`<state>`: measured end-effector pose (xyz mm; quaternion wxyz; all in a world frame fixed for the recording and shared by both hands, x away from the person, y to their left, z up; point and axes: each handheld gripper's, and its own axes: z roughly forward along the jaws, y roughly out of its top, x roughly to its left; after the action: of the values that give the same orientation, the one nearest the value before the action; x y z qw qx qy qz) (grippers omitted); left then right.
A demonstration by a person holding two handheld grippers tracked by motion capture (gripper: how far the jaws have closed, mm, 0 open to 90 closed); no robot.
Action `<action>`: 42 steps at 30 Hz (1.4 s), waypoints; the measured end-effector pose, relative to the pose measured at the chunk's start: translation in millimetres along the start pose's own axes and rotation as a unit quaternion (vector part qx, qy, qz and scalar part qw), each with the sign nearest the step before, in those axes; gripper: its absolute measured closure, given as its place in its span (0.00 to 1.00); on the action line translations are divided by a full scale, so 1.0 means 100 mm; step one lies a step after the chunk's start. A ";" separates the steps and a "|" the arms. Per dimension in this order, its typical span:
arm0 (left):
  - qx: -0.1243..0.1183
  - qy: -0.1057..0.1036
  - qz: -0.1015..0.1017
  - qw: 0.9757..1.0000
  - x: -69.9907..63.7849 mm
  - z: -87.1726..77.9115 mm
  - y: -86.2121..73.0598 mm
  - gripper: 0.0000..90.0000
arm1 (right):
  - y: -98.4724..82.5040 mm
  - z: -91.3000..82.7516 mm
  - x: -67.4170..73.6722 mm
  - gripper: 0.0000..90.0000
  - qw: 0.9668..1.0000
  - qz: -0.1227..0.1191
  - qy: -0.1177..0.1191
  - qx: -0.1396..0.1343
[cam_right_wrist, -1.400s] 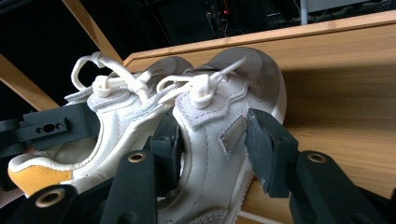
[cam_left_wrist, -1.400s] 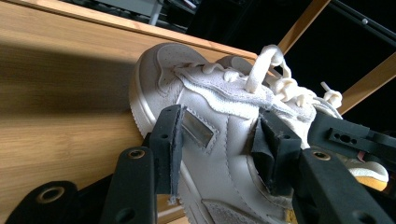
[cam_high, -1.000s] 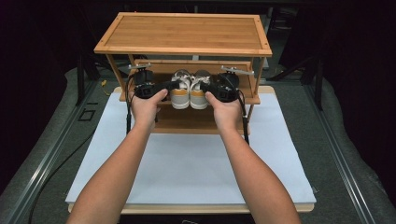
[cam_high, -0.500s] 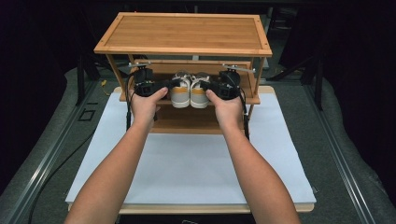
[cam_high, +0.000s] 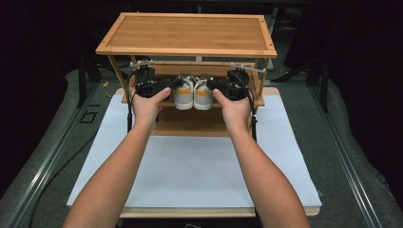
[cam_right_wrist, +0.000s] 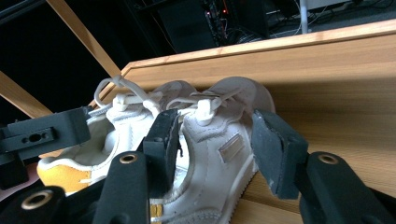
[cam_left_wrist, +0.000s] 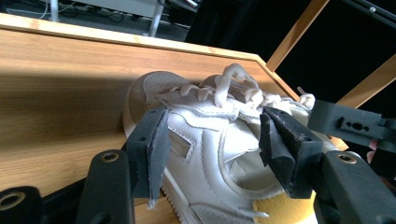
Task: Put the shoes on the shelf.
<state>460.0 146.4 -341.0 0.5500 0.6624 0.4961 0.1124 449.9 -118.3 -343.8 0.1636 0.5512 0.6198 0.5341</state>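
Two-tier bamboo rack (cam_high: 190,33) with slatted top stands at far end of table, centred. White rectangular mat (cam_high: 199,161) covers light wooden tabletop (cam_high: 214,212), extends from rack base to near edge. Grey carpeted floor (cam_high: 351,142) either side. Metal floor rails (cam_high: 47,156) run near-to-far at left and right. Dark background beyond rack.

Bare forearms, no sleeves — each hand carries a black claw: left claw (cam_high: 175,84), right claw (cam_high: 212,84), with brass-ringed screws, grey pads, trailing black cables.

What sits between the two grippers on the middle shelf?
In the high view, a pair of white shoes stands side by side between the left gripper and right gripper.
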 end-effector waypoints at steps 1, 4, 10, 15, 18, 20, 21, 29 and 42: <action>0.001 -0.001 0.000 1.000 0.00 -0.02 0.00 0.48 | 0.01 -0.04 0.00 0.57 1.000 0.000 0.002 -0.006; -0.002 -0.001 0.000 1.000 -0.02 -0.07 0.00 0.48 | 0.02 -0.09 0.00 0.58 1.000 -0.005 0.002 -0.008; -0.014 0.005 0.025 1.000 -0.08 -0.22 0.01 0.49 | -0.02 -0.26 0.05 0.60 0.999 -0.037 0.005 -0.008; -0.023 -0.003 0.026 0.999 -0.08 -0.33 -0.03 0.57 | -0.06 -0.34 0.02 0.66 0.999 -0.051 0.009 -0.011; -0.028 -0.013 0.025 0.999 -0.07 -0.38 -0.06 0.65 | -0.08 -0.37 -0.01 0.71 0.998 -0.057 0.012 -0.004; -0.023 -0.013 0.033 0.999 -0.06 -0.40 -0.09 0.70 | -0.11 -0.39 -0.03 0.73 0.998 -0.058 0.018 -0.004; -0.022 -0.011 0.035 0.999 -0.05 -0.40 -0.10 0.72 | -0.12 -0.40 -0.04 0.76 0.998 -0.059 0.021 -0.001; -0.002 -0.017 0.027 0.999 0.08 -0.38 -0.26 0.88 | -0.22 -0.36 -0.07 0.85 0.998 -0.064 0.019 0.018; 0.014 -0.022 0.012 1.000 0.15 -0.22 -0.41 1.00 | -0.31 -0.25 -0.09 0.94 0.997 -0.059 0.023 0.039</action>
<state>429.8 167.7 -372.8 0.5499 0.6784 0.4774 0.0978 417.1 -132.8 -364.1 0.1593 0.5070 0.6753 0.5115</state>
